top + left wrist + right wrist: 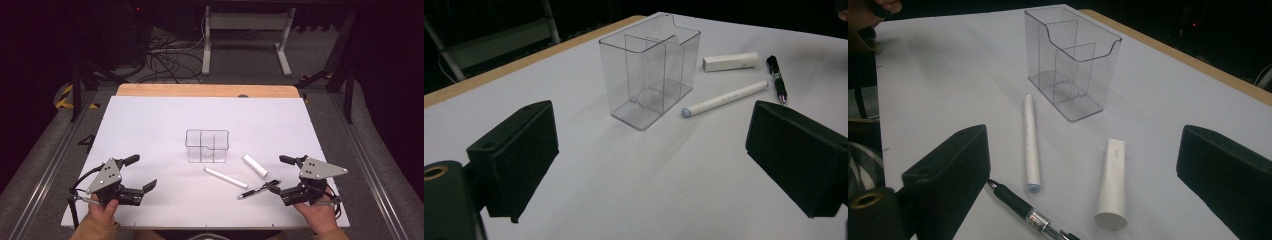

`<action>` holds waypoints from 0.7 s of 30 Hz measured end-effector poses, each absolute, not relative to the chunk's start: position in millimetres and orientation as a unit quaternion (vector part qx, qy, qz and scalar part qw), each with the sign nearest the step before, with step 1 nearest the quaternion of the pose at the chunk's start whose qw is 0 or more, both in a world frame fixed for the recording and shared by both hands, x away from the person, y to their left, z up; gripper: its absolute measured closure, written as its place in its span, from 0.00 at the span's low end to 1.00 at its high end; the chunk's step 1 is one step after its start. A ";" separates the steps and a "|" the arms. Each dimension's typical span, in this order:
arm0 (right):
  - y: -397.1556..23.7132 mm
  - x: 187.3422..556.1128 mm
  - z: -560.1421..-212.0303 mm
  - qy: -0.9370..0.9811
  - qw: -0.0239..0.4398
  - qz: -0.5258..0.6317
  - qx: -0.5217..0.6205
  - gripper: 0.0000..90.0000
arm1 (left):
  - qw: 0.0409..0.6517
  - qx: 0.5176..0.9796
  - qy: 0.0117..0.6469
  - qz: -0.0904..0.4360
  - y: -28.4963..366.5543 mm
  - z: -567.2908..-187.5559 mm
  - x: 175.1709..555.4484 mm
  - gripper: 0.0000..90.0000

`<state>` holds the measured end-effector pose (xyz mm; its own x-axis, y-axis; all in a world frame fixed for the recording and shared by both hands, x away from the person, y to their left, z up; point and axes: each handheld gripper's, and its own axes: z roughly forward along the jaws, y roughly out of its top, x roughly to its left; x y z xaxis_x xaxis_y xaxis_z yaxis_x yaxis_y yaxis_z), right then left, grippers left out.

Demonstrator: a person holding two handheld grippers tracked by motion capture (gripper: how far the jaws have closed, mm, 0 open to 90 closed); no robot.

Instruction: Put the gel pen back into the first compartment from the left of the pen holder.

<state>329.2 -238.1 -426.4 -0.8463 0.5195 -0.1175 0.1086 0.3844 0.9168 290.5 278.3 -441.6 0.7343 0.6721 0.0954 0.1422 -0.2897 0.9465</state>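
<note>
A clear plastic organiser box (207, 146) with inner dividers stands upright and empty in the middle of the white mat (150, 120). To its right lie a white pen (225, 177), a short white tube (255, 165) and a black pen (257, 190). My left gripper (141, 172) rests open at the front left, nothing between its jaws; its own view looks at the box (651, 65), white pen (725, 98), tube (730, 61) and black pen (777, 79). My right gripper (280, 173) is open at the front right. Its view shows the black pen (1023, 210) beside one jaw, the tube (1112, 182) and white pen (1031, 142) between the jaws farther out.
A wooden table edge (207, 90) shows beyond the mat's far side. Behind it on the floor stand a white frame (245, 40) and loose cables (165, 60). Metal rails (50, 165) run along both sides of the table.
</note>
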 end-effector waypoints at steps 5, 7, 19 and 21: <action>-236.6 331.7 -425.2 0.810 0.196 0.518 0.192 0.06 | 0.534 0.761 0.271 0.250 279.1 -442.6 289.1 0.08; -236.1 332.4 -424.4 0.811 0.197 0.517 0.190 0.06 | 0.534 0.760 0.272 0.250 279.3 -442.8 289.0 0.08; -223.9 341.1 -407.2 0.838 0.193 0.479 0.173 0.08 | 0.533 0.758 0.280 0.251 283.0 -444.9 288.1 0.08; -222.5 343.1 -405.8 0.839 0.190 0.480 0.171 0.08 | 0.533 0.757 0.281 0.251 283.3 -445.0 287.9 0.08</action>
<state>343.1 -222.5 -405.8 -0.8691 0.4696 -0.1555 0.1044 0.4815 0.8702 287.9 283.3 -445.0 0.7159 0.6935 0.0807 0.1582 -0.2737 0.9487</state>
